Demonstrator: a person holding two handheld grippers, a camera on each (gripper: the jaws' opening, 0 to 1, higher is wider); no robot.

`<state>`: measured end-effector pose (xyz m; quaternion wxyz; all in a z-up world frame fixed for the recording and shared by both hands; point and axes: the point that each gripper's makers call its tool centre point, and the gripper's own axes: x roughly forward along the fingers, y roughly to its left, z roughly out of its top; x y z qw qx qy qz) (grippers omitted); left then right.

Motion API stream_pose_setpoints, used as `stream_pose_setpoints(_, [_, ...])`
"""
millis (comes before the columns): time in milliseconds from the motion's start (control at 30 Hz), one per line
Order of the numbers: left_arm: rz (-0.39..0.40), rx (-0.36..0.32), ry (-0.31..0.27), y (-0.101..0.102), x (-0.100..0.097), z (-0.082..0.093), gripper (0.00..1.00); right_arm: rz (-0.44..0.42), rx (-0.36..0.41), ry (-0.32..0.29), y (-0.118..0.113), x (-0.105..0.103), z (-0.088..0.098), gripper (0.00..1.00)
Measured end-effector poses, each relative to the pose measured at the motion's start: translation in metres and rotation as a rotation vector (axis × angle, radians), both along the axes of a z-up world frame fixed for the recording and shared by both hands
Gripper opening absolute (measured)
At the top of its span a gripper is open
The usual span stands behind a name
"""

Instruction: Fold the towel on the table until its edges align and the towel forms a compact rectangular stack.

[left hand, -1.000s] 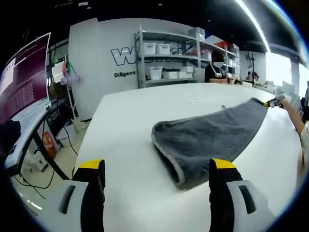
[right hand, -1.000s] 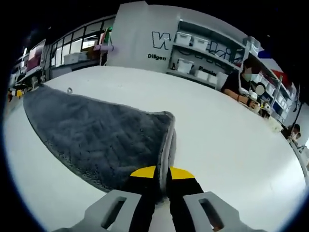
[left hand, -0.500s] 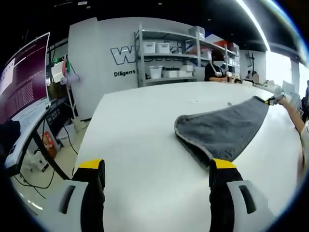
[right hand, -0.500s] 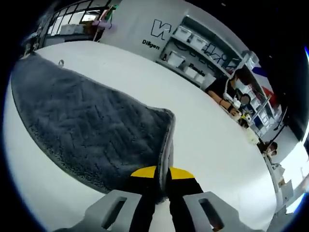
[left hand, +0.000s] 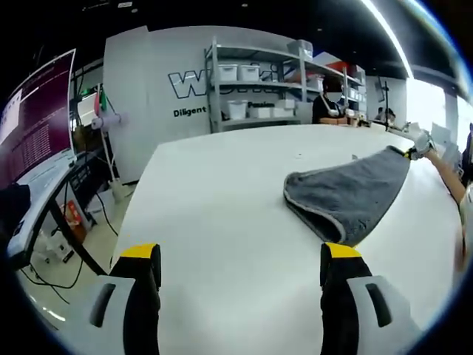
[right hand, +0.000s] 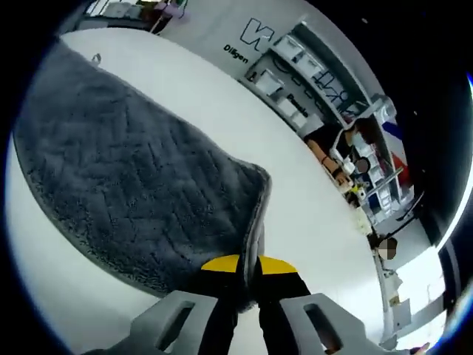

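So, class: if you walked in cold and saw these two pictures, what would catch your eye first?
Most likely the grey towel, spread over the white table and pinched at one edge by the right gripper. Next, the left gripper, its yellow-tipped fingers apart, over bare table short of the towel. Behind stand shelves of white bins.

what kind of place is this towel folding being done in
Probably a lab or workshop, not a home: a big white table, metal shelves stacked with storage bins against a wall with large lettering, and a screen beside the table.
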<state>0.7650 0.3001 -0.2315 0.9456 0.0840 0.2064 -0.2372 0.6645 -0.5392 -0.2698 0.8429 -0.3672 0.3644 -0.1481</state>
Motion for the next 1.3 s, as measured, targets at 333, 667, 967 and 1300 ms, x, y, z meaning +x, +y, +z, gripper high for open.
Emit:
stream_pose_setpoints(333, [-0.001,0.0,0.004,-0.001,0.0,-0.001,0.87,0.063,-0.295,0.039,0.031,0.005,0.032,0.03])
stream_pose_setpoints(667, [0.0,0.005,0.011,-0.001,-0.002,-0.003,0.87,0.196,-0.321,0.032,0.093,0.02,0.039,0.03])
stream_pose_setpoints(967, [0.002,0.009,0.018,-0.002,-0.002,-0.006,0.87,0.311,-0.188,0.045,0.133,0.028,0.022,0.03])
stream_pose_setpoints(1300, [-0.002,0.02,0.029,-0.003,-0.002,-0.009,0.87,0.32,-0.057,-0.032,0.136,0.031,0.022,0.06])
